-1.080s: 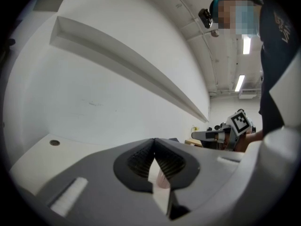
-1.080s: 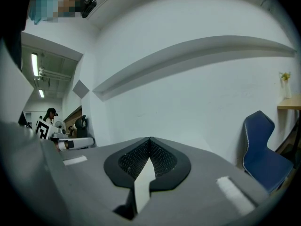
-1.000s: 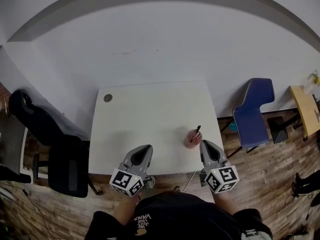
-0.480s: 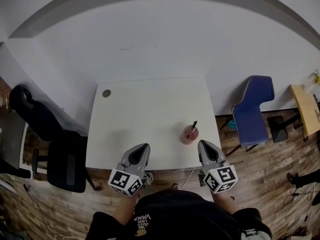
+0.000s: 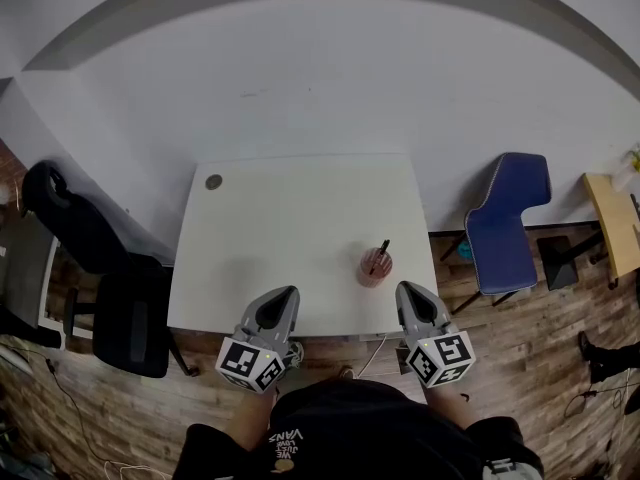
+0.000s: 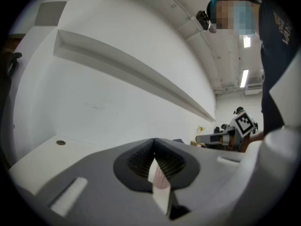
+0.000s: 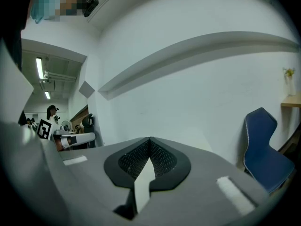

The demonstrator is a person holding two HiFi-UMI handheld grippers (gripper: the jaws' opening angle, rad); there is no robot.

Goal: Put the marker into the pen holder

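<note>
We hold the left gripper (image 5: 283,295) and right gripper (image 5: 408,290) over the bench's (image 5: 300,218) 6 o'clock edge, both jaws clenched on nothing. The marker (image 5: 381,253) stands in the holder (image 5: 366,276), tilted toward 1 o'clock, at 11 o'clock of the right gripper.
</note>
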